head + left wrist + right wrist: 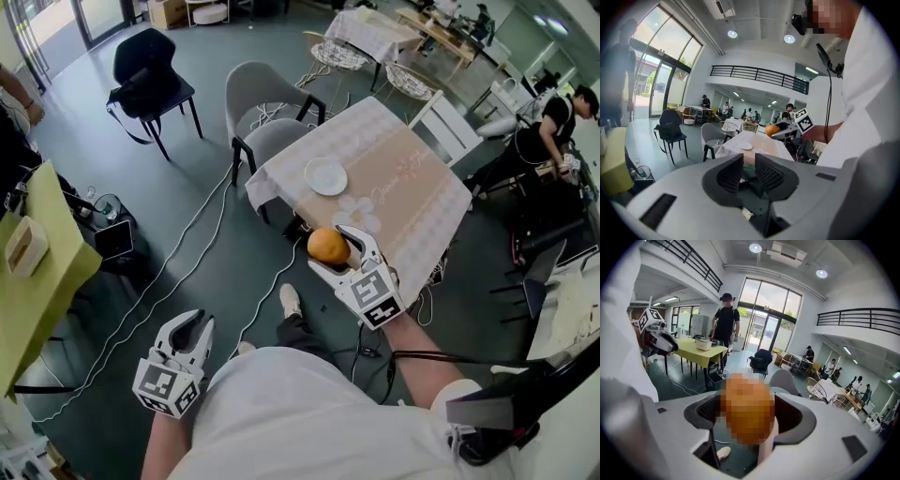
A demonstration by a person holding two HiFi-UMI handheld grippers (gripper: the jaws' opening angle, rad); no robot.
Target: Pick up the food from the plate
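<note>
At the far left of the head view stands a yellow-green table point(42, 248) with a small tan box point(25, 246) on it, and beyond it a black chair point(150, 66) with a dark bag hung on it. White cables point(187, 239) trail over the grey floor toward the left gripper point(194, 323), which hangs low beside the person's body. Its own view shows the 2 ribbed pads a narrow gap apart with nothing between them, only floor behind. Further right, a grey chair point(267, 103) is pushed against a table with a pale patterned cloth point(412, 178). On the cloth lies 1 round white plate point(326, 176), bare. The food, an orange point(328, 246), is off the plate and up in the air at the near edge of the table, apart from the plate and closer to the person. It is clamped between the 2 jaws of the right gripper point(331, 250), 1 jaw on each side of the fruit. In the right gripper view the fruit fills the space between the pads under a mosaic patch. A light shoe point(291, 300) shows on the floor below it. At the far right a person in black point(548, 131) stands by other furniture.
</note>
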